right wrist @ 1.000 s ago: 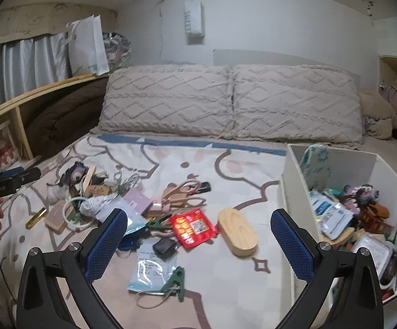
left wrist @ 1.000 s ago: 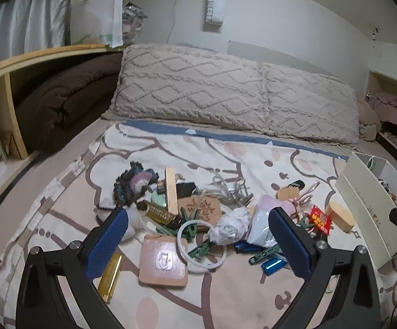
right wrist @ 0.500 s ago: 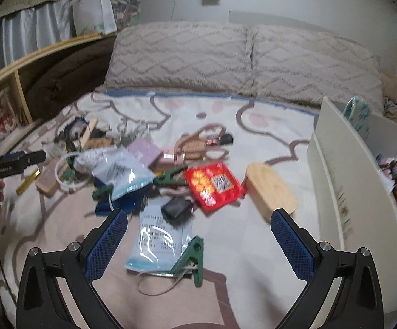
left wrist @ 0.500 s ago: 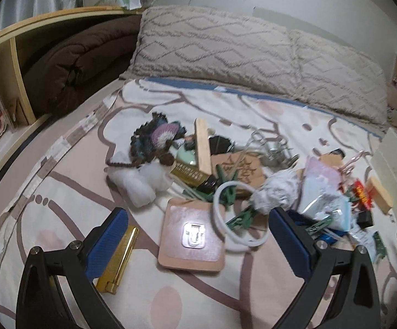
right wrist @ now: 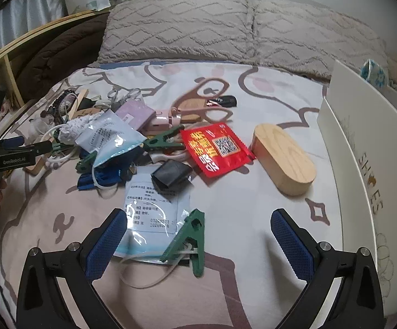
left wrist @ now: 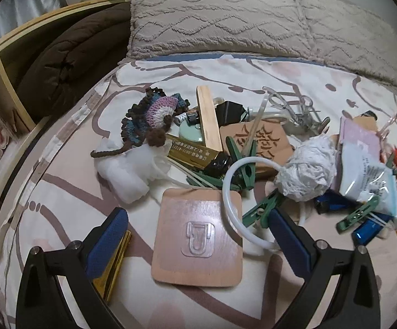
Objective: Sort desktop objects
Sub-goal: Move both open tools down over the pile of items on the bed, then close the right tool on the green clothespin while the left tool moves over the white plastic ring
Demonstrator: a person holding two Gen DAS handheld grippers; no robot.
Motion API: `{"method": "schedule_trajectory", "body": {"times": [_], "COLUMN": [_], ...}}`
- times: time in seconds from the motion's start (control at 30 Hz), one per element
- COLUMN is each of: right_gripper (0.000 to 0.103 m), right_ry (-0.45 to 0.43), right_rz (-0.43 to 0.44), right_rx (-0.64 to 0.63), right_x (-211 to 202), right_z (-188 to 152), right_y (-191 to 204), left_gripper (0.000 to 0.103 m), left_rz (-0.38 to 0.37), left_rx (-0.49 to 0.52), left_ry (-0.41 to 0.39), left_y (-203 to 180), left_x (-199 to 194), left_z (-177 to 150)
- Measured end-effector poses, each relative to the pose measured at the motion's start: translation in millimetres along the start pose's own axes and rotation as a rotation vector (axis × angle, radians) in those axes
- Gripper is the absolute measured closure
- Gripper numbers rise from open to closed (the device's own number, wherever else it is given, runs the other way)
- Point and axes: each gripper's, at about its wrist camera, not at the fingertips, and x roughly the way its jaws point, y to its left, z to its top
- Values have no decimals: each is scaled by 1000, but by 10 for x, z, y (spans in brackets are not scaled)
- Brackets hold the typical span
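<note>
- Overall, the clutter to be sorted lay in a loose heap on a bedspread, cream with brown line drawings.
- Left gripper: fingers spread wide, empty, low over a tan square pad with a clear plastic hook moulded at its centre. The pad sat between the two blue finger pads; contact could not be judged.
- A gold bar lay partly under the left finger. A white ring overlapped the pad's right edge.
- Behind the pad: white gauze pouch, crocheted piece in purple, blue and brown, a wooden strip, an engraved wooden tag, a ball of white lace, several green clips.
- Right gripper: fingers also wide apart, holding nothing, above a green clip resting on the corner of a clear printed packet.
- Farther off in the right wrist view: black pouch, red sachet with a QR code, oval wooden box standing apart from the heap.
- A white box stood at the right edge of the bed, near the wooden box.
- Room: two beige textured pillows at the headboard end, a brown duvet folded into a wooden shelf at left.
</note>
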Motion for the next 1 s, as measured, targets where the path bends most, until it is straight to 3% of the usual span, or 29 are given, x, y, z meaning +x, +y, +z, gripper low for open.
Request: {"method": "schedule_trajectory", "body": {"times": [0.2,0.37,0.6,1.0], "right_gripper": [0,0,0,0], "right_ry": [62,76,88,64], "right_rz": [-3,-2,-16,-1], "right_rx": [5,24,33,28], "right_x": [126,157,167,127], "right_z": [-38,-53,-95,-171], "right_y": [-17,-63,-82,-102], "left_gripper": [0,0,0,0], "left_rz": [56,88,77,-14], "left_rx": [84,196,192,179], "left_ry": [-10,51,57,89], "left_y": [-103,-251,-221,-180], "left_x": [10,102,53,-155], "left_z": [-12,-139,-214,-456]}}
